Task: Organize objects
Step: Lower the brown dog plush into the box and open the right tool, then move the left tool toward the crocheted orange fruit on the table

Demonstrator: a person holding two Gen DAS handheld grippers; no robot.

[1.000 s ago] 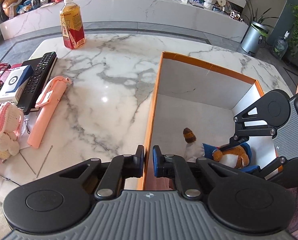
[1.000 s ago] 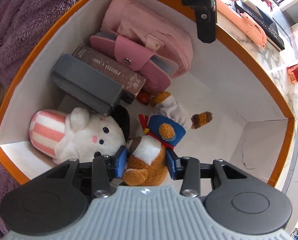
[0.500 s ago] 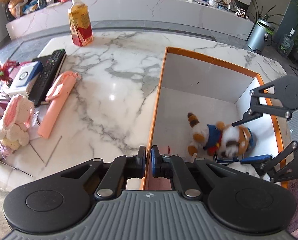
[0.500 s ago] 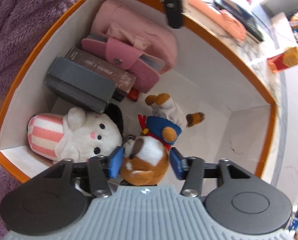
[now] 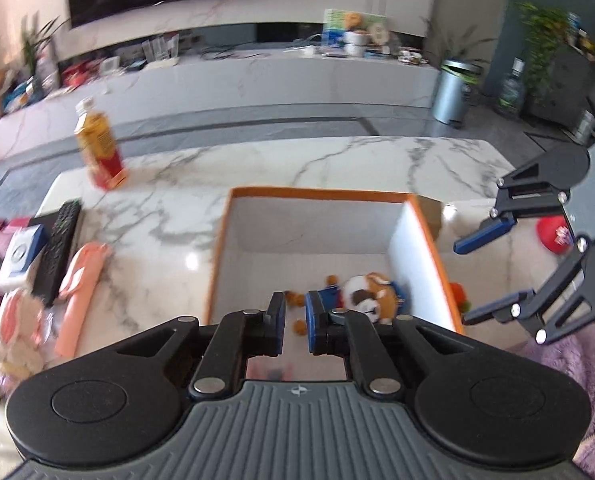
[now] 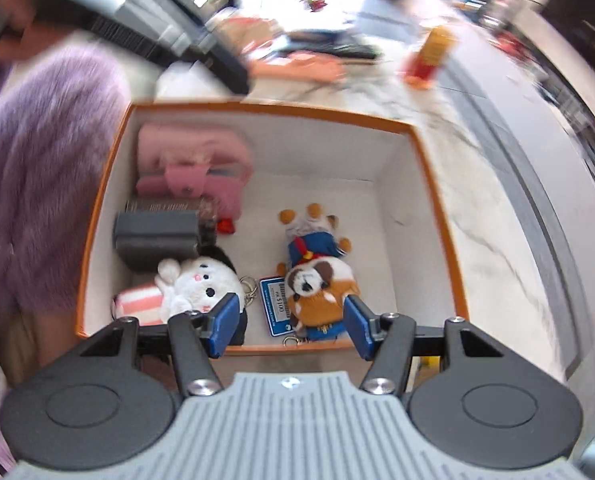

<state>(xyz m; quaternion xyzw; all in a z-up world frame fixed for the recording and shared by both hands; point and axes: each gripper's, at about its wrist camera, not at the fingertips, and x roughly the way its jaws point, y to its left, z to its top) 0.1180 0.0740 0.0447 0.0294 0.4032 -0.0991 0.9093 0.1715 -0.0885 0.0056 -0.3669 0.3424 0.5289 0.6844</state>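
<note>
Both grippers had lifted clear of the orange box (image 6: 429, 168), leaving the dog plush (image 6: 317, 276) lying inside on the floor near its right wall. The left gripper (image 5: 295, 322) hung nearly closed and empty over the near rim; the right gripper (image 6: 289, 322), its jaws just opened, stood wide with nothing between them. Left of the box, a pink case (image 5: 79, 280), remote (image 5: 57, 248) and drink bottle (image 5: 99, 148) crowded the marble; a careless reach could topple the bottle. Bare tabletop lay between.
</note>
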